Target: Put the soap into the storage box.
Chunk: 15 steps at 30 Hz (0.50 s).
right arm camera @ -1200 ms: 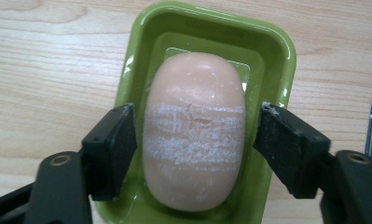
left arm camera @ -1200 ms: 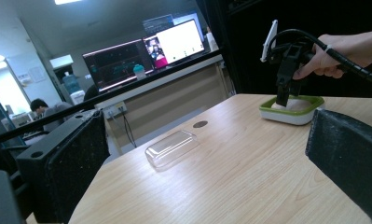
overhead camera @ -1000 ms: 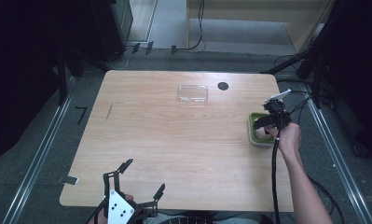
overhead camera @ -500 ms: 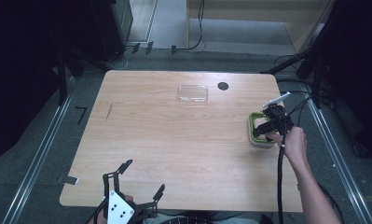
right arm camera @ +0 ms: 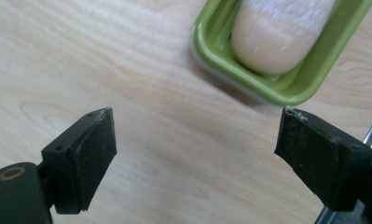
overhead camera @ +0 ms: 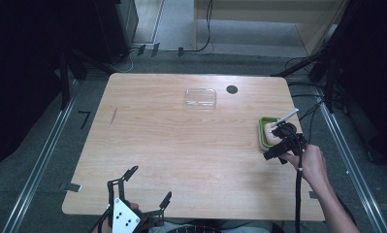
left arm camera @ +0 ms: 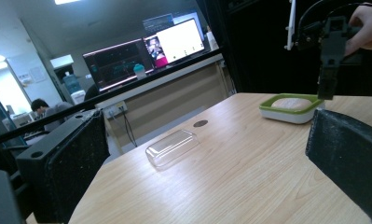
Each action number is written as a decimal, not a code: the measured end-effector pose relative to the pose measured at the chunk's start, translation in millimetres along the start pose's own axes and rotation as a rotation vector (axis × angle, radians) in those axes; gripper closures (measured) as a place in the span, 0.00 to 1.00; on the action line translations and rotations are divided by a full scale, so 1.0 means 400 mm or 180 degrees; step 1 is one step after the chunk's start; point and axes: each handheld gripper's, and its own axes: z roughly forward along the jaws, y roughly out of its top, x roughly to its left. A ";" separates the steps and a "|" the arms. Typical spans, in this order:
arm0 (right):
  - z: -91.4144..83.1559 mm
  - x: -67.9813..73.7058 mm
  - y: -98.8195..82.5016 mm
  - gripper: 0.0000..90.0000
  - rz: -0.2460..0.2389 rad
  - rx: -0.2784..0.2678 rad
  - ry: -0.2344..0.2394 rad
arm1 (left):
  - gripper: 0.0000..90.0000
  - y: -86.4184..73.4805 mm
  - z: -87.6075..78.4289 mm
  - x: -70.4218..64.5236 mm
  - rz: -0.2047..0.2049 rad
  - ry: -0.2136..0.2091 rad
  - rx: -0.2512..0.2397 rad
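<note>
Right gripper: jaws wide, empty, above table beside green dish w/ pale soap-like bar, prob. lining up a grab. Left gripper: wide open, empty, parked at near edge.

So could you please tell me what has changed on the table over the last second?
The right tongs drew back from above the green dish toward the person, open and holding nothing. The left tongs, the dish with its pale bar and the clear lid stayed put.

One table carries one green dish holding one pale soap bar, one clear lid, one dark disc; two tongs: left, right.
</note>
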 end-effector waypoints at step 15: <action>0.040 0.046 -0.079 0.14 -0.0222 0.0208 -0.0005 | 0.00 0.001 0.001 0.000 0.0019 -0.0009 0.0006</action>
